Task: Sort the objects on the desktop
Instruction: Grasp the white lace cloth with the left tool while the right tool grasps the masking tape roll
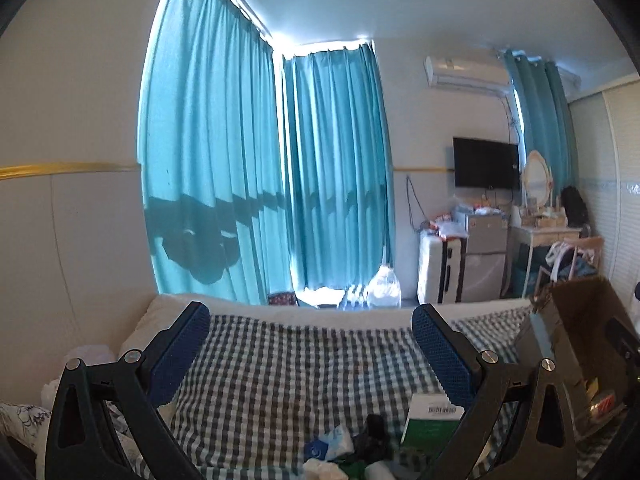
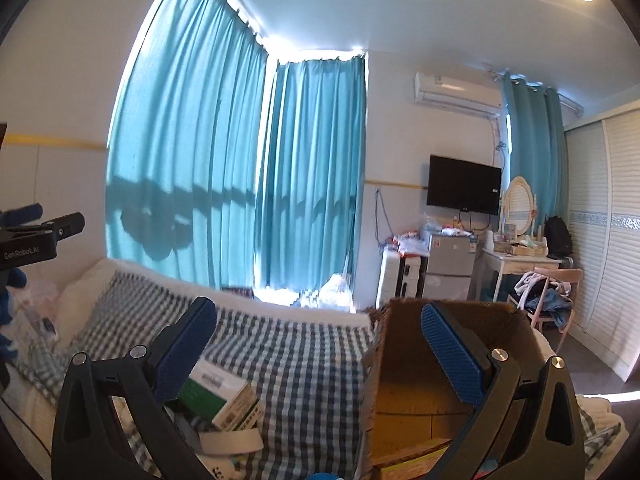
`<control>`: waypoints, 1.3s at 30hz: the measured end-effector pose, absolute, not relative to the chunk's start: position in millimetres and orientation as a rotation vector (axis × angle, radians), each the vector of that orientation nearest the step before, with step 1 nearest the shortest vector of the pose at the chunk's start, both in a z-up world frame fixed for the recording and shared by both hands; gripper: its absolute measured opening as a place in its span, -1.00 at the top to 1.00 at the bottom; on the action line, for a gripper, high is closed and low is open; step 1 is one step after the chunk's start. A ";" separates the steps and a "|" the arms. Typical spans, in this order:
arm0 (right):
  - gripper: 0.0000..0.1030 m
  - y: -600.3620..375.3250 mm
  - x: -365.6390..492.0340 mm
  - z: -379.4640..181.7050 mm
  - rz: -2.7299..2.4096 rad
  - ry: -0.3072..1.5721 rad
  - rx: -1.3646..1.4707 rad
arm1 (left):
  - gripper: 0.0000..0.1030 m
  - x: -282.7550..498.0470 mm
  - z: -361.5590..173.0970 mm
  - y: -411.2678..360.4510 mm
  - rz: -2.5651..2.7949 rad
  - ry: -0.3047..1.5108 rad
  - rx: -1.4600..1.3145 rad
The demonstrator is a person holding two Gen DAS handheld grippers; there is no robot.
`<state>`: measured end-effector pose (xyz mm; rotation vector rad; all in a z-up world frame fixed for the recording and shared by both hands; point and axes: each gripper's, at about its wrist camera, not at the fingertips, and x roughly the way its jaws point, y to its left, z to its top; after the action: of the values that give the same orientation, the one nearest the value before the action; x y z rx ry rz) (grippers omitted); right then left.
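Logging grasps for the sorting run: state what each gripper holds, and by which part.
Nothing is held. The left gripper and the right gripper both have open jaws with nothing between them.

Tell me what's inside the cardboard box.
The right wrist view shows the cardboard box open, its brown floor mostly bare, with a flat yellowish packet at the near edge. The right gripper finger hides the right side.
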<state>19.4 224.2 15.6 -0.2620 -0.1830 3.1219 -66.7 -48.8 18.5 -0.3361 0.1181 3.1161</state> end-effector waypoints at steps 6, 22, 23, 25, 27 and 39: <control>-1.00 193.9 -5.6 -21.5 3.134 -0.294 -0.486 | -1.00 -83.5 -23.3 -61.8 3.074 0.124 -0.644; -0.99 182.2 -53.4 -106.8 3.254 -0.238 -0.890 | -0.83 -118.5 -116.0 -83.4 2.929 0.065 -1.181; -0.99 180.9 -57.2 -111.9 3.256 -0.240 -0.915 | -0.83 -120.9 -121.8 -85.6 2.911 0.047 -1.218; -0.99 179.1 -64.2 -124.4 3.258 -0.245 -0.965 | -0.82 -124.3 -132.4 -87.3 2.866 0.031 -1.271; -0.99 178.3 -70.5 -135.2 3.258 -0.247 -1.008 | -0.80 -127.1 -141.3 -86.4 2.831 0.057 -1.327; -0.62 170.6 -102.8 -181.7 3.257 -0.203 -1.231 | -0.77 -155.6 -205.3 -73.4 2.661 0.157 -1.623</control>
<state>-102.8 170.7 -181.7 -1.2307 -0.2027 3.2574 -155.6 -73.4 -205.3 -1.6228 0.1570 2.6606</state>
